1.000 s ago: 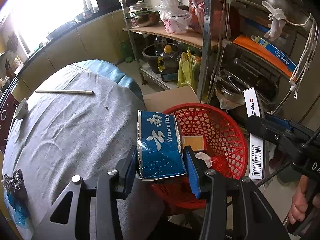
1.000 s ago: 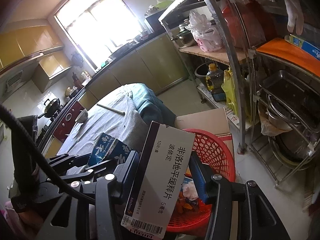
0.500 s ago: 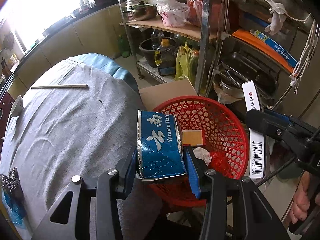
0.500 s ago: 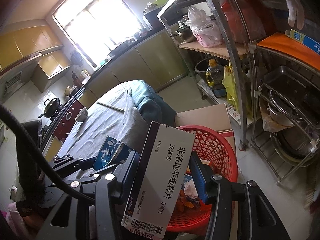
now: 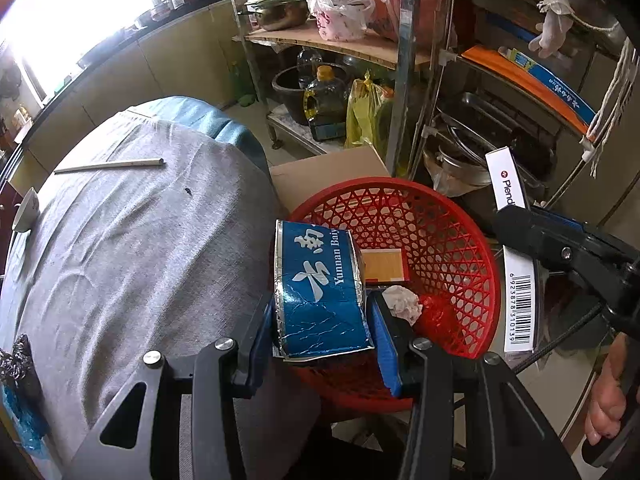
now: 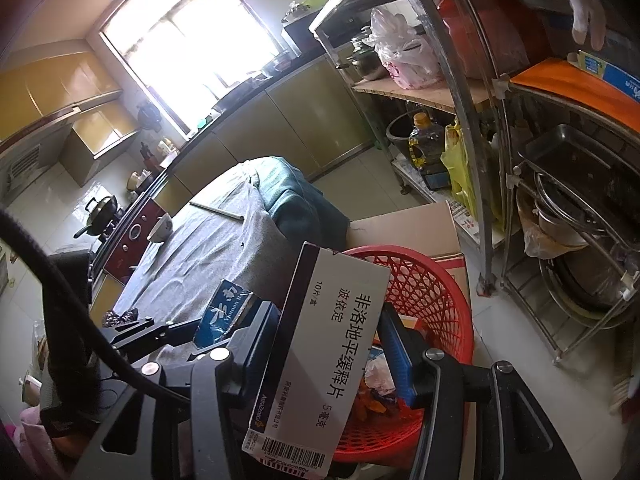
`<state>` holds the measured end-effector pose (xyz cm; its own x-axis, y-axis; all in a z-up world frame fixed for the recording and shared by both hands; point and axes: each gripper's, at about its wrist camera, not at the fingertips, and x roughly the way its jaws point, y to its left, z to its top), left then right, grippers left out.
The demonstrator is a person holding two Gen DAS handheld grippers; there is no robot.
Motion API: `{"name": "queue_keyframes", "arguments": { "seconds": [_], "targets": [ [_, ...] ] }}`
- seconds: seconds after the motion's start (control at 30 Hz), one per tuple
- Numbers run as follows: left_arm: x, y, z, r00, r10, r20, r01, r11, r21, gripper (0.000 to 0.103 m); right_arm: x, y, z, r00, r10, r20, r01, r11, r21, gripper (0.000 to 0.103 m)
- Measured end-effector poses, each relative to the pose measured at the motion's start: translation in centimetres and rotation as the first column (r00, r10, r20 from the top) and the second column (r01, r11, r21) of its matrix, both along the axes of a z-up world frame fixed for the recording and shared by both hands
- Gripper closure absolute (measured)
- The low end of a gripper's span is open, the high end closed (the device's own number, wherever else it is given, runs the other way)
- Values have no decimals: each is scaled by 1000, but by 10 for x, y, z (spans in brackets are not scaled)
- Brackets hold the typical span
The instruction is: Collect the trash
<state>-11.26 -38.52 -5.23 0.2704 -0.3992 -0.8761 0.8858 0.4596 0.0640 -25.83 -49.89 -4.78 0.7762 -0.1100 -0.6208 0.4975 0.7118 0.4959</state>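
Left jaws grasp blue carton (image 5: pixel 320 292); right jaws grasp white box (image 6: pixel 324 360), front hidden leftward.

Left gripper (image 5: pixel 322 334): matte black plastic linkage arms with triangular cut-outs, round silver screw heads at the pivots, and flat blue ribbed pads (image 5: pixel 386 346) lining the inner faces of both fingers. Right gripper (image 6: pixel 328 346): same build, black arms, silver screws, blue ribbed pads (image 6: pixel 396 358). A thick black cable (image 6: pixel 68 312) loops across the right wrist view. A bare hand (image 5: pixel 606 400) grips a black handle at the frame edge.
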Motion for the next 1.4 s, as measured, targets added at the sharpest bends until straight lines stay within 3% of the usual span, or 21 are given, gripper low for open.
{"name": "queue_keyframes", "arguments": {
  "seconds": [1.4],
  "targets": [
    [-1, -10, -24, 998, -41, -54, 44, 998, 49, 55, -2, -11, -17, 999, -25, -25, 26, 998, 50, 47]
  ]
}}
